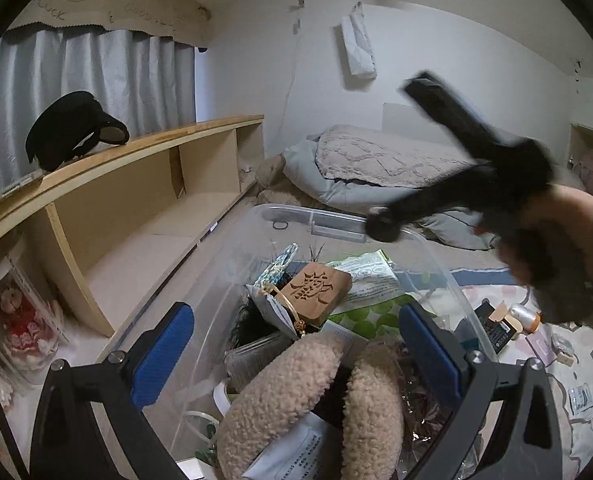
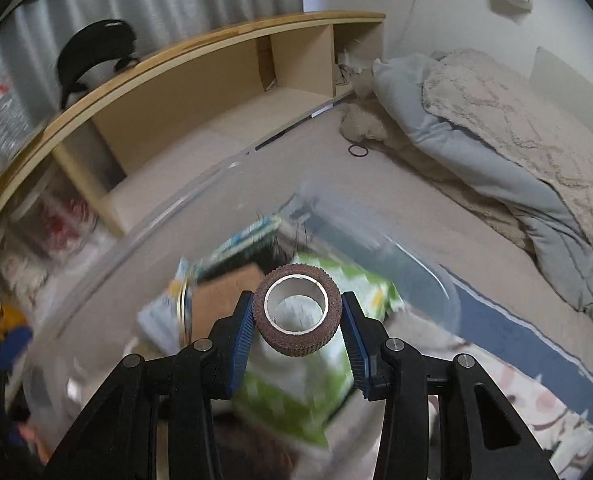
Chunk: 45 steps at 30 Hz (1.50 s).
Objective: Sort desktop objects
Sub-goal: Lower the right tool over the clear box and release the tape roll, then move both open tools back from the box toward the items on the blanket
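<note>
Standing along the left, a wooden shelf (image 1: 136, 200) carries a black cap (image 1: 72, 132) on its top board. Beside it sits a clear plastic bin (image 1: 336, 220), and the left gripper (image 1: 296, 352) hangs over the bin's near end, jaws spread wide and empty, above two fluffy beige pads (image 1: 280, 404) and a carved wooden block (image 1: 316, 288). Further right, the right gripper (image 2: 297, 312) clasps a brown tape roll (image 2: 298, 314) between its blue pads (image 2: 242, 332), above the bin's green-patterned packet (image 2: 296, 392).
</note>
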Available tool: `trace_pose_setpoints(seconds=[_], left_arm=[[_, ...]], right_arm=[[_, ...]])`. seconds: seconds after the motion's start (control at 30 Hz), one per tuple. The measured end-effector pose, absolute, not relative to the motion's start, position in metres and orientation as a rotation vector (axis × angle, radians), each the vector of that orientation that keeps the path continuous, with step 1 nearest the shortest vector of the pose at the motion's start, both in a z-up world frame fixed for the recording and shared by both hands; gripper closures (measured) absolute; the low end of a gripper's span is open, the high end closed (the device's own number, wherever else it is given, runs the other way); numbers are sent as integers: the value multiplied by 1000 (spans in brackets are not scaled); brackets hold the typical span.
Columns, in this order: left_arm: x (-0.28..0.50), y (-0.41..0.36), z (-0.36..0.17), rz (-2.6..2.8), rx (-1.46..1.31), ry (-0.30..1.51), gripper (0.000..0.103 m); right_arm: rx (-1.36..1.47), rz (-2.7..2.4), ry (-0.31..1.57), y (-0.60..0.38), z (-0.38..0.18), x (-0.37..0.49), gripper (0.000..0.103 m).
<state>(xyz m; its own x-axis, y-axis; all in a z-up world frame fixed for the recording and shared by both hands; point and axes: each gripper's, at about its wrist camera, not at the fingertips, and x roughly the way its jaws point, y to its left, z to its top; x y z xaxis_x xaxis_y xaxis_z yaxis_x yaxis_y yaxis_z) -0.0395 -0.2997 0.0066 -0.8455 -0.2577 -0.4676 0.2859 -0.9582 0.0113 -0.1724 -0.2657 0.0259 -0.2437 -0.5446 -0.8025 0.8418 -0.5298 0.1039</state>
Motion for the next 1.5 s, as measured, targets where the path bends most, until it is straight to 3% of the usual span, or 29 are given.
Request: trace_pose_setpoints(seconds=[0.27,0.33,0.37,1.13,1.5], left_arm=[[-40,-303,7,-2800,707,115,0],[-41,-303,6,-2804,715,117,0],[-41,-303,6,-2804,718,118,0],[-40,-298,6,-2782,729,111,0],[-39,-275,17,-2806,715,133,0]], right_arm=[[1045,-1923,478,-306,8,-188,59],[1017,-1956,445,-306,9,-190,28],[1005,-1973,424,-303,10,-191,0],[784,-1909,199,-185,32,-147,0],[627,-1922,179,-119,51,-125,0]])
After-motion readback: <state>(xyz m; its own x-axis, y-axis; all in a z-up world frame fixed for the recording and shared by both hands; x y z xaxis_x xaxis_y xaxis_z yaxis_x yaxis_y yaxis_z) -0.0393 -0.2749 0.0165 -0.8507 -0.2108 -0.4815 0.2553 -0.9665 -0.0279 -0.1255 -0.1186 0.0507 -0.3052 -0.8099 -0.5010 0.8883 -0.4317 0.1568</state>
